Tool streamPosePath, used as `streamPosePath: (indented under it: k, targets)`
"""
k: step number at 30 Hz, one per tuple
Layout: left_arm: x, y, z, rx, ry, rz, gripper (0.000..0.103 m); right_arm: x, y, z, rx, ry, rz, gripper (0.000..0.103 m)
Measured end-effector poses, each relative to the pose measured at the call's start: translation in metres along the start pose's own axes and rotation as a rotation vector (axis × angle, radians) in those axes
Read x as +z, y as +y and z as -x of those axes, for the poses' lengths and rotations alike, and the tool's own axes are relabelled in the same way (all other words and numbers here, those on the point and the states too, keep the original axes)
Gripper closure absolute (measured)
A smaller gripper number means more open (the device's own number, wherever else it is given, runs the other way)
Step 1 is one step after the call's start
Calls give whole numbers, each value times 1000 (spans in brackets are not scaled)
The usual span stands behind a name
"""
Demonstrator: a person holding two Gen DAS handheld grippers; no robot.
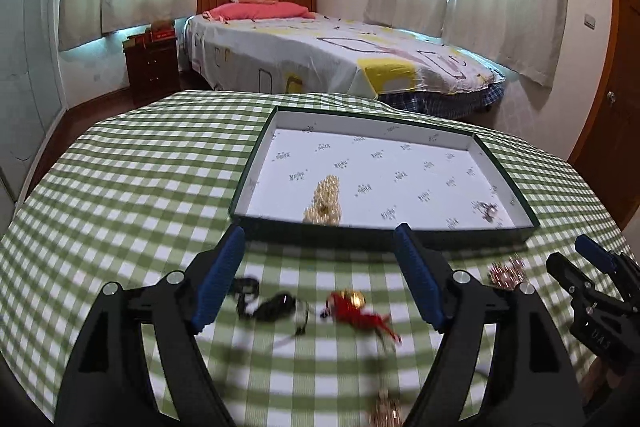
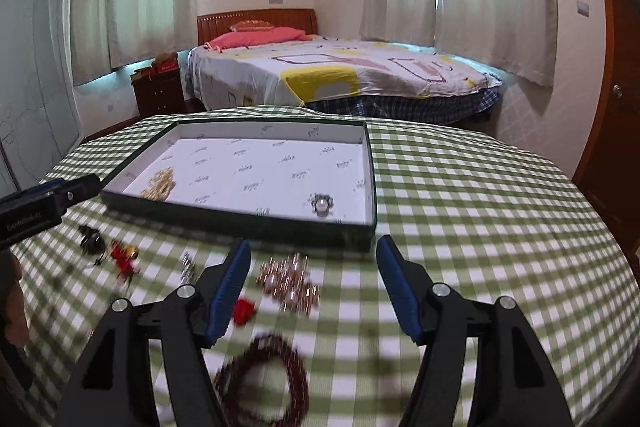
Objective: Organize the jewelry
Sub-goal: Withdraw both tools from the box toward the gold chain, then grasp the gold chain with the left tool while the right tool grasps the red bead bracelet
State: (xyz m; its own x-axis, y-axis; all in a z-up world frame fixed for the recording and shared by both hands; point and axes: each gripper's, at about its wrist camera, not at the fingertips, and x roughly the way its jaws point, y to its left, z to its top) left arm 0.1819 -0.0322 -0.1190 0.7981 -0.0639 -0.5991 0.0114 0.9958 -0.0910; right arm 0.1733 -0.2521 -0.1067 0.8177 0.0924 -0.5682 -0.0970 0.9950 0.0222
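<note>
Dark red beads, a bracelet, lie closest to the right gripper, blurry on the green checked counter. Its jaws are wide apart and hold nothing. Between them sits a rose-gold pearl cluster, with a small red piece by the left jaw. The left gripper is open and empty too. Between its jaws lie a black corded piece and a red and gold charm, both blurry. The box tray sits just past them on the counter. It has a gold chain pile near its front left and a pearl brooch near its front right. Most of the jewelry is not in the tray yet. I think the next job is to pick up one loose piece. To do it well, come down right over one piece so it sits in the middle of the jaws. Close slowly so it does not slip away. Take only one, because cords and beads can catch on their neighbors. Lift it clear over the tray wall, then let go in a bare spot.
</note>
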Motion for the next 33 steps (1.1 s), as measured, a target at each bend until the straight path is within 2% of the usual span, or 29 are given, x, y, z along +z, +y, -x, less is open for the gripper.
streamPosePath:
  k: [4,10,18,24,33]
  targets:
    - [-15,1,23,15,-24,-9,28,-17,3,23,-19,-29,27,39]
    - [-49,6,44,22,2,2,28,-35,6,41,4,-21,9,39]
    - [-81,-5,48,1,51,-6,28,-57,14,49,28,5,24,39]
    - [-87,-15,41,-17,80,-6,29,-64,8,50,32,18,-8,39]
    - [-98,-27,24,-13,148,-28,45,-67,2,47,36,27,-34,39]
